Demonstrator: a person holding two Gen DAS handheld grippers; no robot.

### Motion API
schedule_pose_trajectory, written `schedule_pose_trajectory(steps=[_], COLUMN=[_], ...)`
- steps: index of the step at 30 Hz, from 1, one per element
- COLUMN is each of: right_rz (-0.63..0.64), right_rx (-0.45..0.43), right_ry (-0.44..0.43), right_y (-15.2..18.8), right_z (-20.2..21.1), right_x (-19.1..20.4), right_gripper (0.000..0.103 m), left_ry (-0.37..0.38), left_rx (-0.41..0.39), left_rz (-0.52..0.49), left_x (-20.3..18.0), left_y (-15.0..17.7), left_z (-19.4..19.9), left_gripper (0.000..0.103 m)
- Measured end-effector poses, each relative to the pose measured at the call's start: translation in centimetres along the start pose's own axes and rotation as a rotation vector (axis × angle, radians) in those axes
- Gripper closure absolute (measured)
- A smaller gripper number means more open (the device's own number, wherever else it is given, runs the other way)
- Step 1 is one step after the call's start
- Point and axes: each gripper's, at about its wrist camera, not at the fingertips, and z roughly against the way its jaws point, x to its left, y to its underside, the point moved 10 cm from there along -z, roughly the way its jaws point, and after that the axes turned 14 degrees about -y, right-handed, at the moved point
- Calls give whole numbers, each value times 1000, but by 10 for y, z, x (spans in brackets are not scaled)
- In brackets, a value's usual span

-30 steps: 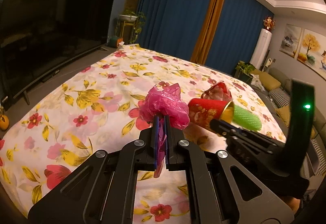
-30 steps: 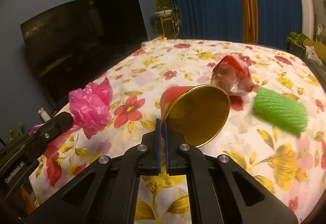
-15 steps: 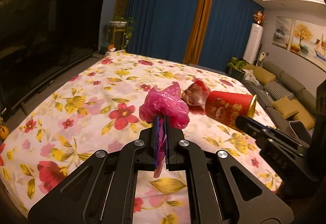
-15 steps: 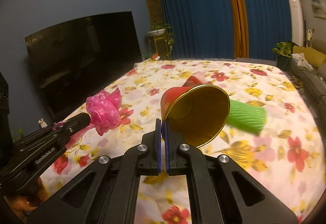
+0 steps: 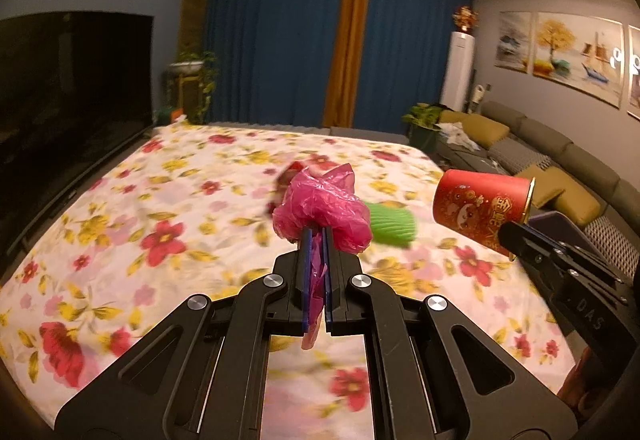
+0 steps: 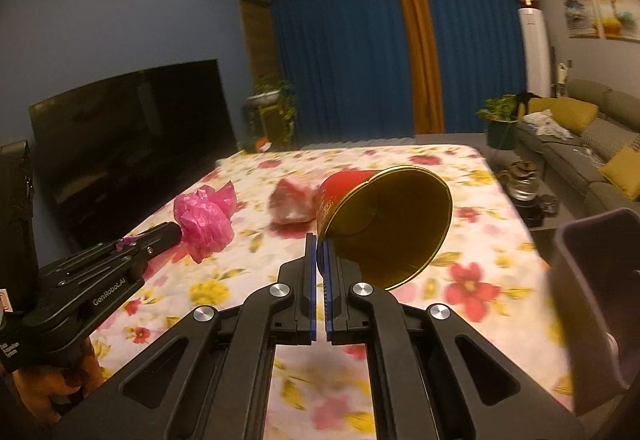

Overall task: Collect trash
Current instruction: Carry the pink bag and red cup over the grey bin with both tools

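Floral cloth (image 5: 168,207), white with red and yellow blossoms, covered the broad flat surface that filled the living room between a dark television screen (image 5: 68,87) on the left and a grey sofa (image 5: 560,159) on the right, with blue curtains (image 5: 272,51) behind. Working across from the left: the left gripper (image 5: 316,236) had its jaws nearly together on a crumpled pink plastic bag (image 5: 320,209), a tail of the film hanging down between the blue pads, the bundle carried clear above the cloth. Behind it, resting on the cloth, lay a crinkled red and clear wrapper (image 6: 294,201) and a green ribbed foam sleeve (image 5: 390,226) (both blurred, so their exact outlines could not be made out). Further right, the right gripper (image 6: 318,240) pinched the rim of a red paper cup with a gold lining (image 6: 384,220), tipped on its side with its mouth toward that camera. At the far right edge stood a dark purple bin (image 6: 596,300), its open rim just beside the cup. By my reading, two pieces were picked up and not yet dropped in, while the wrapper and the foam sleeve were left to gather.
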Motion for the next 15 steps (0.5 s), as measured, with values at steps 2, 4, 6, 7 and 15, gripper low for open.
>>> schedule_pose_trajectory(steps=[2,4,6,7,15], right_rz=[-4,-7,-12,-13,-71], right_rx=[-18,-37,-52,-62,-128], right_ry=[24,55,79,101,280], right_y=[-1,-3,-3,-4,1], right_z=[17,36,50,61,138], right_x=[-12,-25,-36,-45,-126], right_gripper=[99,99,99,99,99], left_ry=[20,44,74,84,260], left_rx=[-9,-18,-28,-32,-79], left_rz=[-19,-39,-61,-68,-158], left_x=[-18,-38,-62,-71,-185], left_y=[-1,-2,-3,-4,-8], left_z=[4,7,11,13,31], left_gripper=[99,99,99,99,99])
